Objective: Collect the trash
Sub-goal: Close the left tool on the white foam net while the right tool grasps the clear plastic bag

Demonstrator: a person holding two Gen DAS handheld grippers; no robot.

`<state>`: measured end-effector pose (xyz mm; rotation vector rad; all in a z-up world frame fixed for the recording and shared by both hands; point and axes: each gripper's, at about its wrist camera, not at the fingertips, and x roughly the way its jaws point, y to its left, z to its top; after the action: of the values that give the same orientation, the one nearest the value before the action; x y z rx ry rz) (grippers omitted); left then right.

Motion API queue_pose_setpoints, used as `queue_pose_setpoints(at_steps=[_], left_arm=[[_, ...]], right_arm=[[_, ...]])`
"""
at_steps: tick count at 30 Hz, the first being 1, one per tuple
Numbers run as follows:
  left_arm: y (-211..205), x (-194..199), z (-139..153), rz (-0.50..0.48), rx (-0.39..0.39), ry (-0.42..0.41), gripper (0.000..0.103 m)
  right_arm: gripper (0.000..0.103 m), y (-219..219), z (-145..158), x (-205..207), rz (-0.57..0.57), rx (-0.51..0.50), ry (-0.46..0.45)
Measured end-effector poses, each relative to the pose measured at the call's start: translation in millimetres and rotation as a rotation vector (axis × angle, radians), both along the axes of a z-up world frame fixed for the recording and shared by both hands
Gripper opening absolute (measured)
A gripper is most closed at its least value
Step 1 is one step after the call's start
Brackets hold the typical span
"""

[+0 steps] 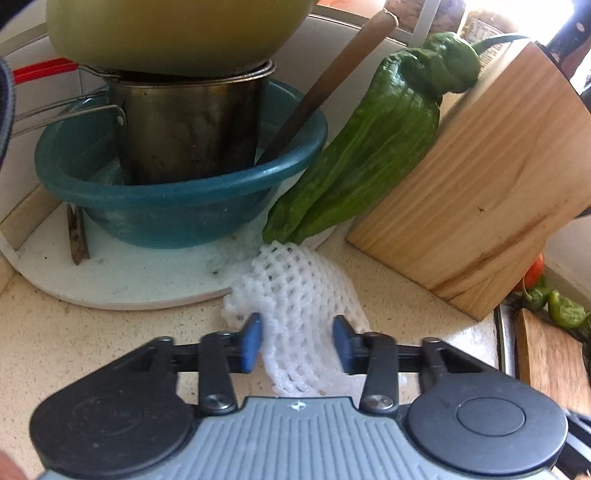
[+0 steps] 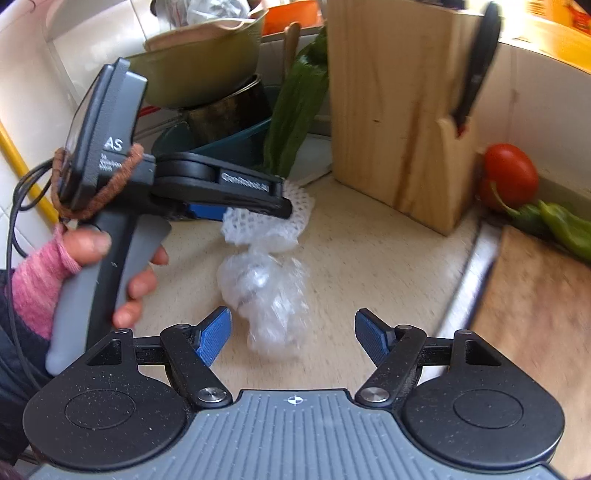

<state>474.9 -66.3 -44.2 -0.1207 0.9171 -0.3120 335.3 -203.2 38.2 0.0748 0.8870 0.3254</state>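
Left wrist view, clock directions from frame centre. A foam net [image 1: 295, 317] lies on the counter [image 1: 110, 347] at 6 o'clock, between the fingers of the left gripper [image 1: 297, 341]. A round board [image 1: 122, 280] sits at 8 o'clock, bearing a basin [image 1: 177, 206] at 10 o'clock; a pot [image 1: 188, 125] stands in the basin, a bowl [image 1: 173, 29] on the pot at 11 o'clock. A long pepper [image 1: 365, 147] leans at 1 o'clock against the knife block [image 1: 491, 173] at 3 o'clock. Right wrist view: a plastic bag [image 2: 266, 291] lies on the counter just ahead of the right gripper [image 2: 293, 332], the net behind it; a tomato [image 2: 511, 177] sits right of the block at 2 o'clock.
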Motion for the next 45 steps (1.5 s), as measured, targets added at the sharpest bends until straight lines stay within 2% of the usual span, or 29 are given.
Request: queue_pose_setpoints(at_steps=[1, 4, 5, 10, 12, 13, 14, 17, 21, 25, 27, 29, 30, 32, 34, 38, 42, 45], left_arm=[[1, 0, 0, -0.006, 0.003, -0.005, 0.022], [5, -3, 0, -0.018, -0.003, -0.012, 0.019], [9, -4, 0, -0.022, -0.006, -0.014, 0.014], [18, -17, 9, -0.036, -0.004, -0.035, 0.014], [24, -21, 13, -0.032, -0.007, -0.04, 0.014], [28, -23, 16, -0.026, -0.015, -0.042, 0.014], [32, -25, 19, -0.022, -0.025, -0.043, 0.014], [41, -33, 26, -0.025, -0.035, -0.047, 0.014], [55, -54, 31, -0.049, -0.015, -0.034, 0.014], [69, -77, 27, -0.071, -0.01, 0.014, 0.015], [72, -85, 22, -0.073, 0.011, 0.035, 0.021], [79, -88, 18, -0.065, 0.002, 0.065, 0.039], [84, -89, 17, -0.052, -0.014, 0.077, 0.042], [92, -91, 18, -0.022, -0.059, 0.085, 0.049], [98, -92, 18, -0.009, -0.098, 0.079, 0.059], [95, -89, 16, -0.014, -0.114, 0.077, 0.061], [77, -78, 16, -0.072, -0.126, 0.041, 0.061], [56, -69, 6, -0.111, -0.055, 0.036, 0.061]], right_arm=[[0.079, 3, -1, 4, 0.011, 0.0, -0.007], [0.079, 11, -8, 18, 0.045, -0.014, -0.003], [0.079, 14, -12, 22, 0.051, -0.021, 0.003], [0.078, 27, -21, 39, 0.093, -0.025, 0.017], [0.072, 32, -24, 40, 0.107, -0.03, 0.027], [0.061, 34, -25, 41, 0.117, -0.025, 0.035], [0.056, 35, -26, 41, 0.124, -0.012, 0.044], [0.05, 38, -23, 36, 0.131, -0.01, 0.045], [0.049, 28, -13, 22, 0.122, 0.021, 0.042], [0.049, 14, -3, 2, 0.097, 0.062, 0.062], [0.049, 11, 0, -10, 0.098, 0.064, 0.071], [0.051, 10, 1, -18, 0.1, 0.054, 0.076], [0.053, 11, 1, -21, 0.099, 0.045, 0.076], [0.07, 14, 2, -27, 0.103, 0.005, 0.073], [0.078, 15, 5, -33, 0.104, -0.037, 0.047], [0.086, 16, 15, -35, 0.129, -0.059, 0.012], [0.087, 28, 10, -32, 0.206, -0.059, 0.015], [0.087, 41, -1, -32, 0.262, -0.059, 0.047]])
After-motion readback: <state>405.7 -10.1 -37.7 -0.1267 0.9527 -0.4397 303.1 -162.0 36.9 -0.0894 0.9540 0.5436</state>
